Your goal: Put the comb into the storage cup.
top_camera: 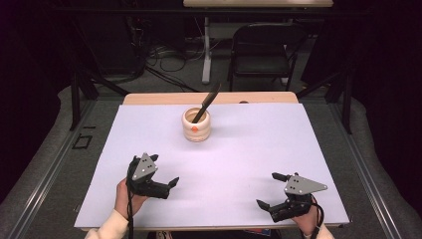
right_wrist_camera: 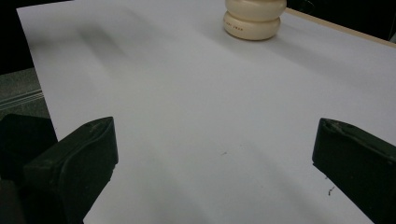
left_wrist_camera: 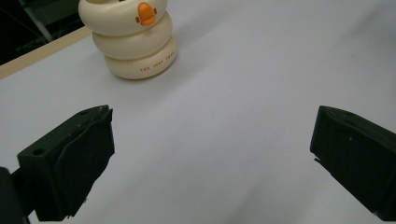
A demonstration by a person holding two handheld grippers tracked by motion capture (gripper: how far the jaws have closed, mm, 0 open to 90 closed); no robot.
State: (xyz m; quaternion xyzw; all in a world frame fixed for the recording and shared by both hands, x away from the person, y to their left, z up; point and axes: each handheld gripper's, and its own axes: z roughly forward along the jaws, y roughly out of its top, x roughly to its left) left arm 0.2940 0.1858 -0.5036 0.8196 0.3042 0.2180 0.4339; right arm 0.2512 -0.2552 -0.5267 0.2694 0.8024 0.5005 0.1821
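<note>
Bare white sheet [top_camera: 239, 164] between both grippers and holder [top_camera: 196, 126]

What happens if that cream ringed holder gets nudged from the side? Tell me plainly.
The cream holder would probably slide rather than tip: its base looks broad and flat on the smooth white sheet. The dark utensil leaning out over its rim may shift or rattle, pulling weight to one side. Its glossy, rounded rings could be slippery for the open left tool.

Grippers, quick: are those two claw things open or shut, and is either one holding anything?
Left gripper: open, jaws wide apart, holding nothing.
Right gripper: open, jaws wide apart, holding nothing.
</note>
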